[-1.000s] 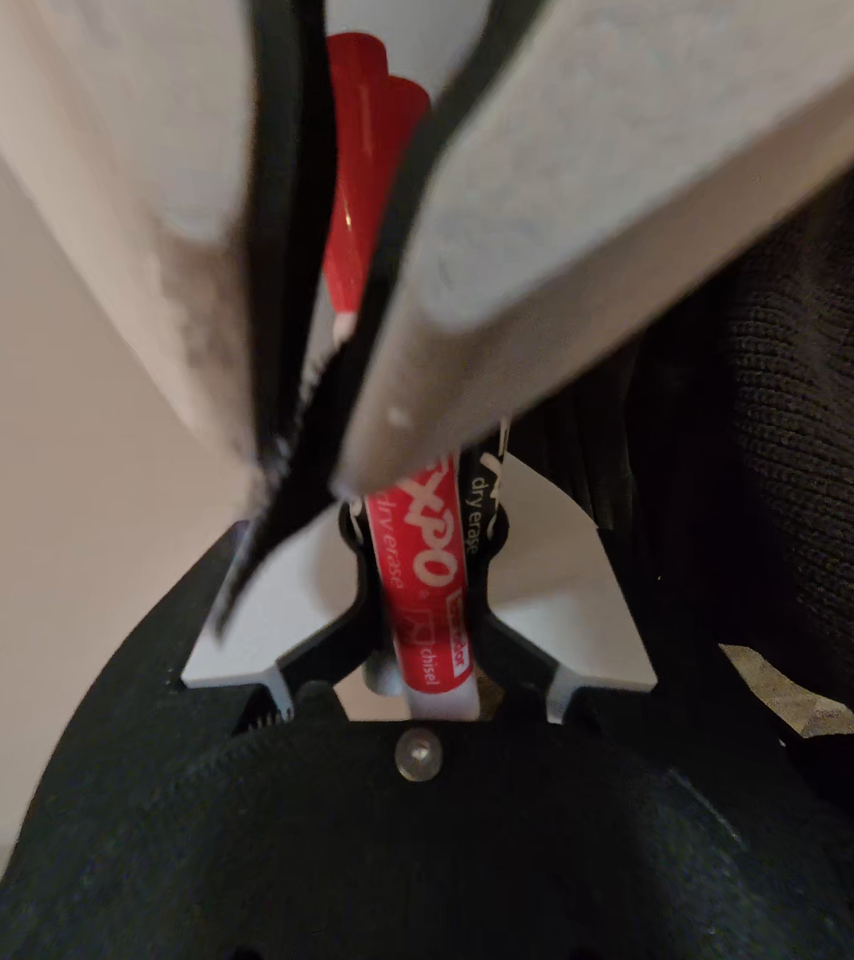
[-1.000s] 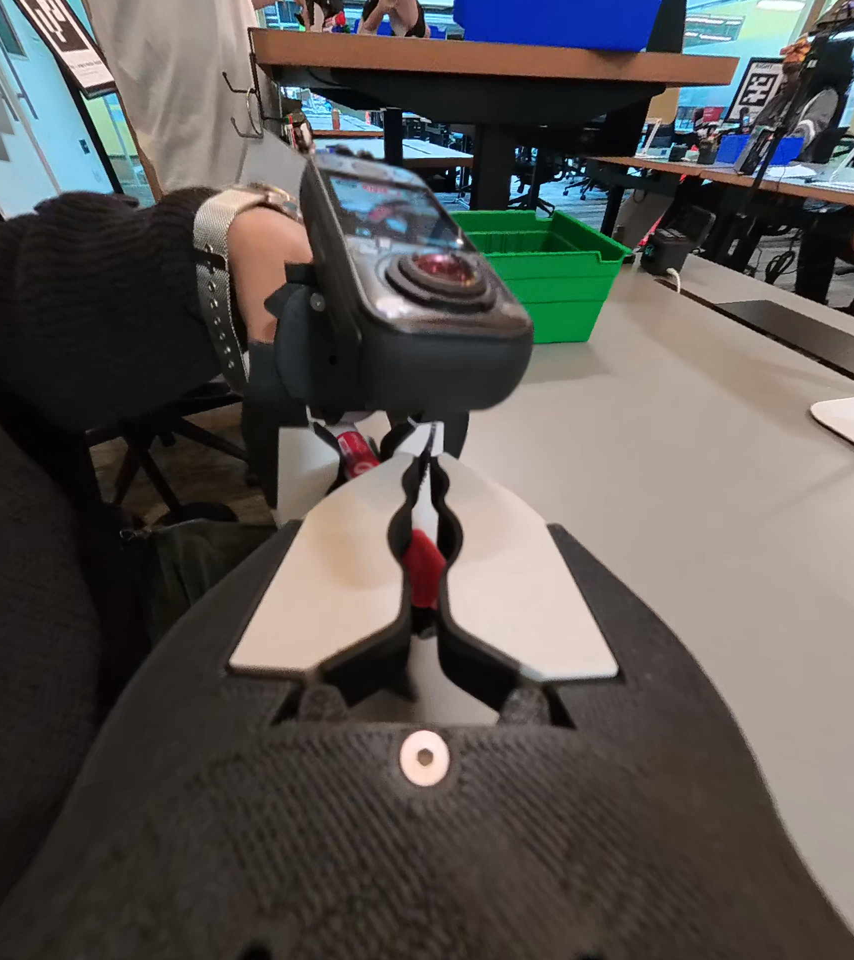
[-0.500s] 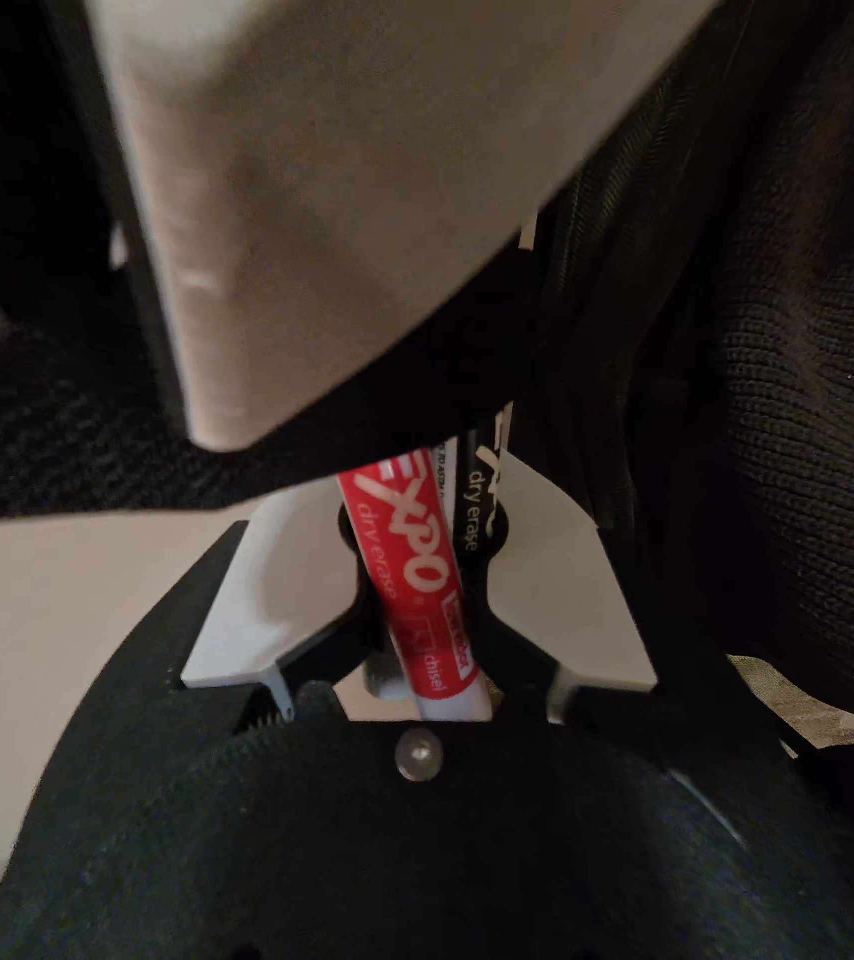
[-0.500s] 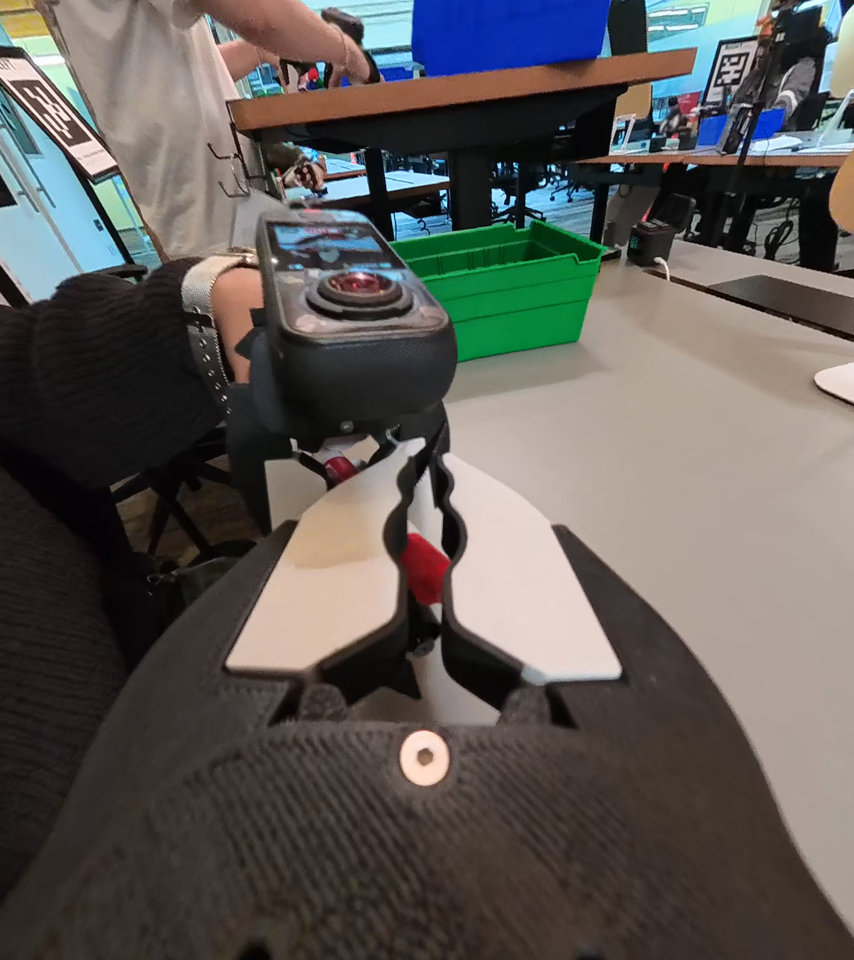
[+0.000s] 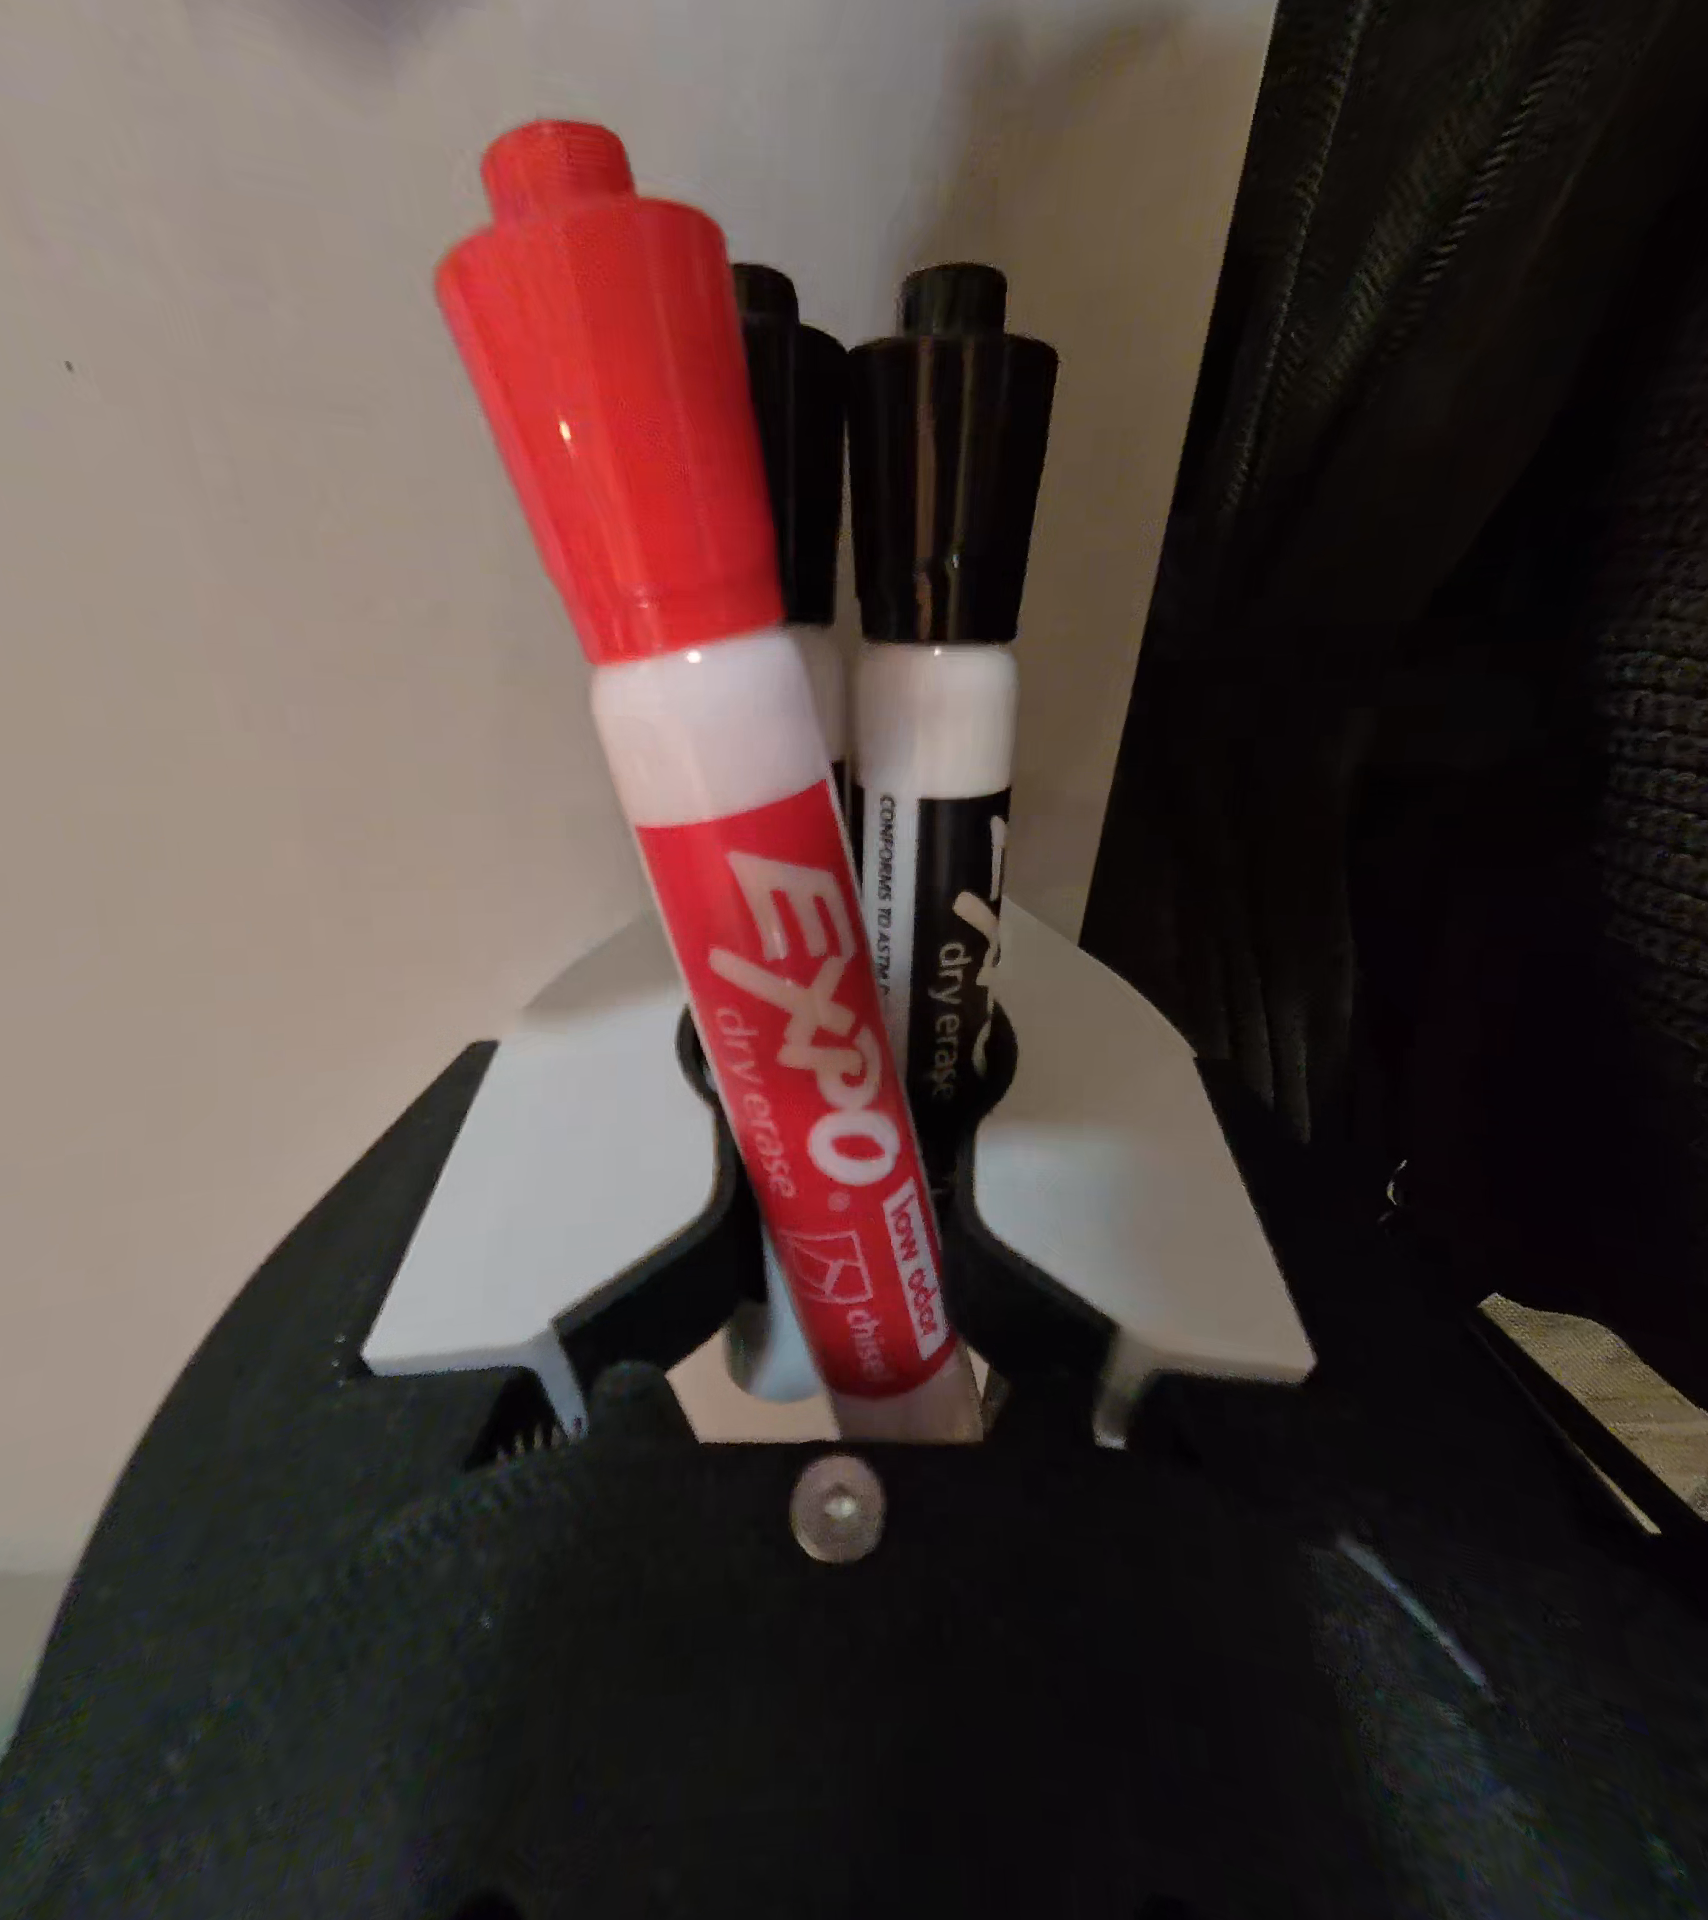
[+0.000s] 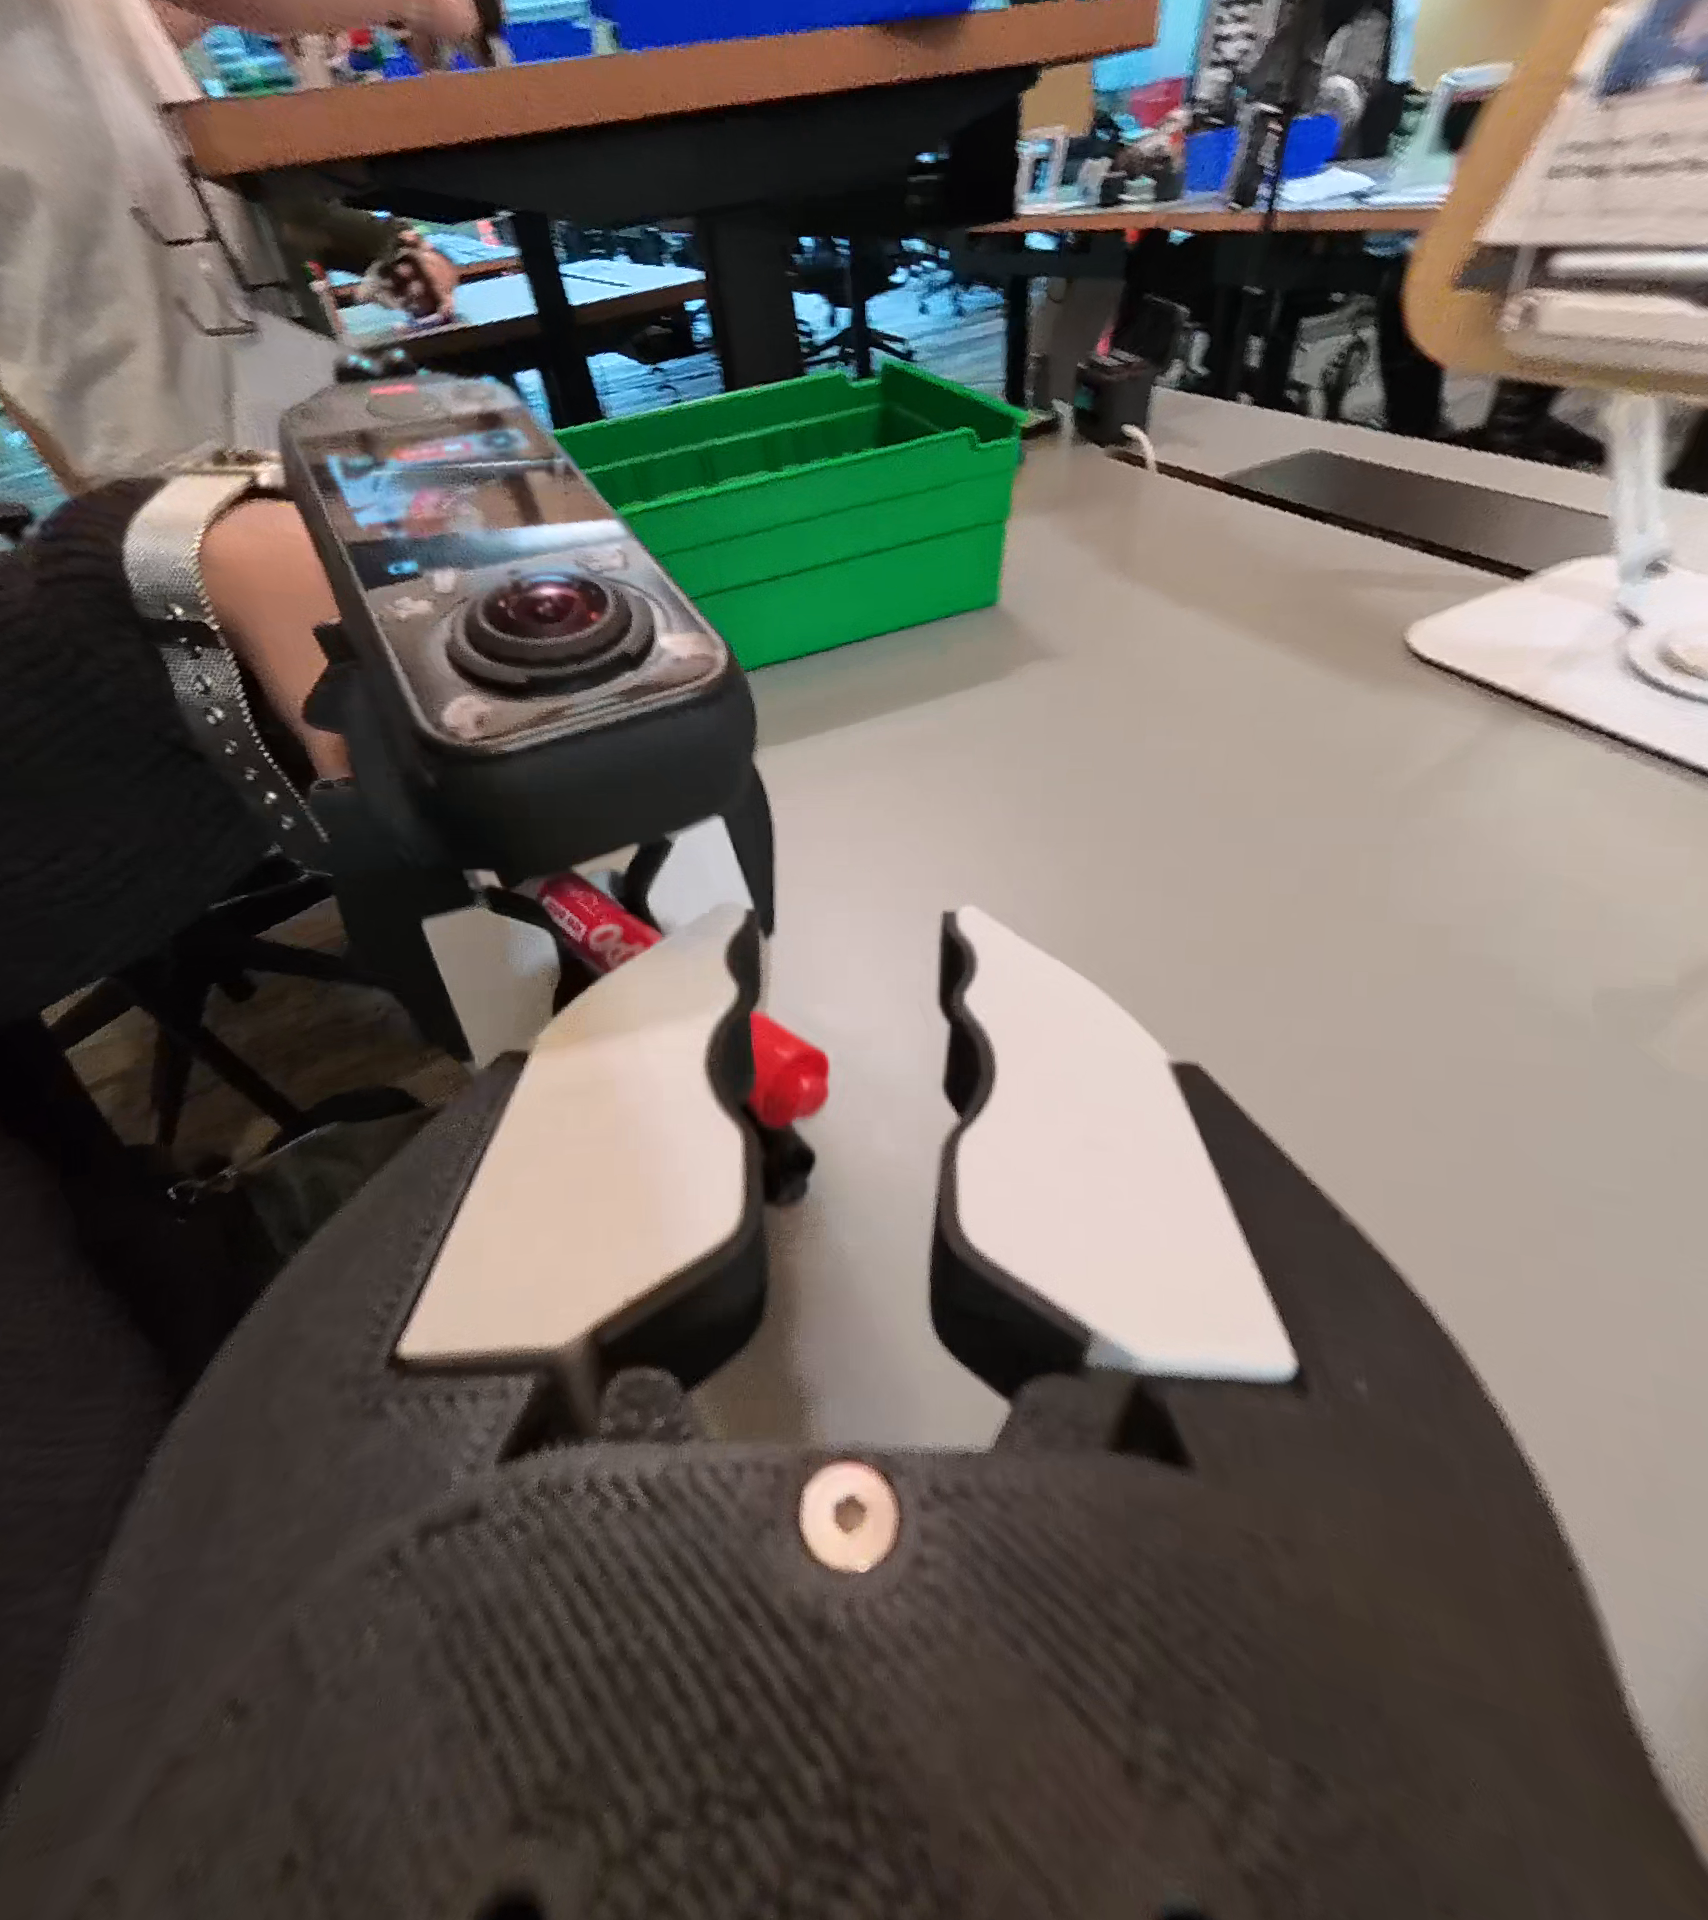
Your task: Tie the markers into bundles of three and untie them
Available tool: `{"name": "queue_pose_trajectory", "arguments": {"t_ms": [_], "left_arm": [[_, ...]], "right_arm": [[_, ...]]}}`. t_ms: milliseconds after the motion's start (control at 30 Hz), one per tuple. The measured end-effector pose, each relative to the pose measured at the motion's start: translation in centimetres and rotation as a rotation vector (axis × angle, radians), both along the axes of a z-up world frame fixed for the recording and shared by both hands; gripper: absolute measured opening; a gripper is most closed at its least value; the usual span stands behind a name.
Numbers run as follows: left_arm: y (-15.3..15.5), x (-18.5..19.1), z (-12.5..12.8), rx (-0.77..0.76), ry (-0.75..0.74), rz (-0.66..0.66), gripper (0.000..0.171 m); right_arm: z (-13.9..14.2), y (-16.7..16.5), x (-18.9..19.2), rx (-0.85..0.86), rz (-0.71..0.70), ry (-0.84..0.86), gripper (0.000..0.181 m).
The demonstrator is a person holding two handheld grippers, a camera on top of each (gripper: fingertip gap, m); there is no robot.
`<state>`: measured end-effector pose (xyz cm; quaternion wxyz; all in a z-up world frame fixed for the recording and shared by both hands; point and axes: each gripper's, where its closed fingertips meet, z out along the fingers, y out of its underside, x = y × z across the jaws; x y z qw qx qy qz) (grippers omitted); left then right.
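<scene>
Now our left hand-held gripper (image 5: 845,1049) clamps three markers (image 5: 767,935); right hand-held gripper (image 6: 845,1049) gapes empty. Smooth, rigid barrels probably slide; we'd grip mid-barrel.

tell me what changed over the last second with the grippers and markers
The right gripper let go of the red marker, opened and backed away to the side. The left gripper stayed shut on the red marker and two black markers.

Your left wrist view is dim and warm, with small glints on the red marker (image 5: 684,727) cap; your right wrist view is bright, motion-blurred, edges bowed.
</scene>
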<state>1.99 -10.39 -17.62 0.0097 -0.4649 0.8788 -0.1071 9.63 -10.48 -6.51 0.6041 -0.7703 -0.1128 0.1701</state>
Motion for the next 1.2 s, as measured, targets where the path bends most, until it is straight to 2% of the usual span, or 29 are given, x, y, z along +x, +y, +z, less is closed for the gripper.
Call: {"name": "queue_pose_trajectory", "arguments": {"t_ms": [67,167,300,467,567,700,800,900,1133,1200], "left_arm": [[0.2,0.0,-0.1,-0.006,0.001,0.004,0.043],[0.3,0.0,-0.1,-0.022,-0.003,0.008,0.044],[0.7,-0.1,0.0,-0.025,-0.008,0.023,0.043],[1.2,-0.1,0.2,-0.025,-0.011,0.044,0.043],[1.1,-0.1,0.5,-0.024,-0.021,0.041,0.043],[0.8,-0.1,0.6,-0.032,-0.027,0.036,0.043],[0.6,-0.4,0.5,-0.037,-0.025,0.039,0.044],[0.2,-0.9,0.4,-0.049,-0.027,0.047,0.044],[-1.8,-3.7,-0.8,-0.072,-0.018,0.061,0.043],[-2.7,-4.3,-0.8,-0.082,-0.026,0.058,0.044]], "right_arm": [[-0.2,-1.4,0.9,-0.020,-0.063,0.034,0.036],[-1.2,-4.3,0.5,-0.057,-0.077,0.042,0.036],[-3.4,-8.4,-2.3,-0.095,0.020,-0.170,0.028],[-5.6,-8.7,-3.3,-0.142,0.024,-0.327,0.030],[-6.2,-8.6,-3.2,-0.197,0.043,-0.245,0.032],[-5.2,-9.1,-4.1,-0.190,0.081,-0.122,0.028],[-5.6,-10.6,-7.2,-0.246,0.253,-0.042,0.020],[-8.7,-11.8,-9.0,-0.418,0.301,-0.071,0.024],[-16.5,-14.1,-9.2,-0.737,0.173,-0.264,0.037],[-18.6,-14.7,-9.6,-0.805,0.183,-0.342,0.038]]}}
